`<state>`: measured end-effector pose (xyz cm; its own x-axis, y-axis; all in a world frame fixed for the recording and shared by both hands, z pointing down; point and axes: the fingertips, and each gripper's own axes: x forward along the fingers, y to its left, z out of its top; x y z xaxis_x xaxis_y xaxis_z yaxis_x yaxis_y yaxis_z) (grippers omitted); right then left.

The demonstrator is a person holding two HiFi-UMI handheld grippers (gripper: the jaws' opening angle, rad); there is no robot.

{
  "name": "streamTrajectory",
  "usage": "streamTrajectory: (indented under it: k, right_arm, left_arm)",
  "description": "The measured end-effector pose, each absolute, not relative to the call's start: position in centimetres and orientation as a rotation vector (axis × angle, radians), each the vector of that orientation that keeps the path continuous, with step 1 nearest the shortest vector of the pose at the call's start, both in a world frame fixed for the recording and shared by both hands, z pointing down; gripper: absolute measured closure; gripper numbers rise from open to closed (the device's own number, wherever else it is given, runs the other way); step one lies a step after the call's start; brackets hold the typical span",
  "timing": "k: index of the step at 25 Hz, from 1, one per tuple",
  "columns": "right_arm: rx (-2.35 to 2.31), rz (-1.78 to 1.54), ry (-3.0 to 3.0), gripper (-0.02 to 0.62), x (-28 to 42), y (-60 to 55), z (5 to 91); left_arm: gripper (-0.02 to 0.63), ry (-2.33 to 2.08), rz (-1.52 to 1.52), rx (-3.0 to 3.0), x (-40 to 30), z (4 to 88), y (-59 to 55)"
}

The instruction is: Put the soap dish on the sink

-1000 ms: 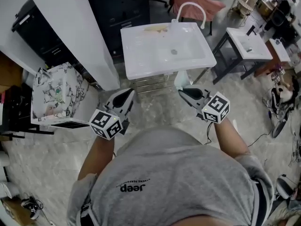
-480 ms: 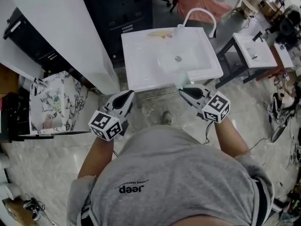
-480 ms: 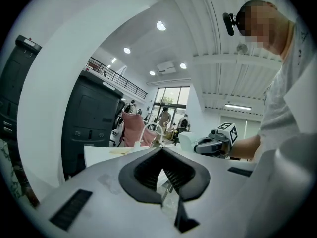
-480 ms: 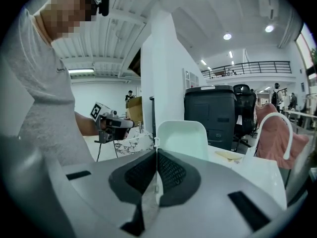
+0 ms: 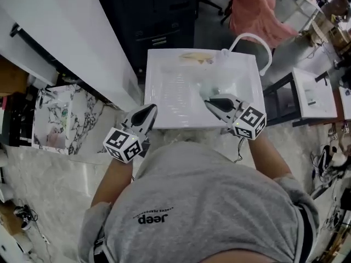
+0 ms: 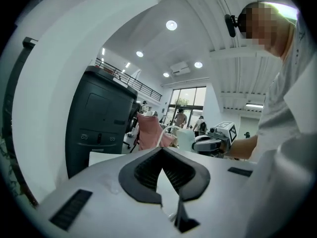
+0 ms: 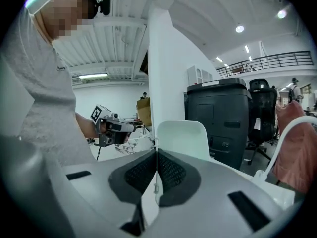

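Pinches the edge of the pale soap dish (image 7: 181,138) between the fingers (image 7: 171,175) of the right gripper (image 5: 210,99), holding it upright just past the tips, above the basin of the white sink (image 5: 159,86). Presses the left gripper (image 5: 151,108) fingers (image 6: 143,170) together at the tips, empty, just short of the sink's near edge.

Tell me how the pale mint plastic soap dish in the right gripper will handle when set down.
The pale mint plastic soap dish is probably stiff and light: it stands upright, unsagging, with the right gripper pinching only its edge. Smooth-looking, it could pivot in that narrow grip and might slide on the glossy white sink.
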<state>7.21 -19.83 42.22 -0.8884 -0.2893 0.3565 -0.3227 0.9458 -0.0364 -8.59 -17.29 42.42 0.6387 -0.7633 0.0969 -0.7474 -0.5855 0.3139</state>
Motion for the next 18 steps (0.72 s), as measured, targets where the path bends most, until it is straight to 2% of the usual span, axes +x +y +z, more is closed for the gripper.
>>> streamTrajectory:
  k: [6, 18]
  right_arm:
    - [0.329, 0.137, -2.758, 0.535, 8.4, -25.7, 43.1]
    - [0.367, 0.101, -2.678, 0.535, 6.0, -28.5, 45.3]
  left_arm:
    - [0.592, -1.288, -0.067, 2.474, -6.7, 42.3, -22.3]
    - [0.592, -1.230, -0.055, 2.510, -9.2, 43.6, -27.2]
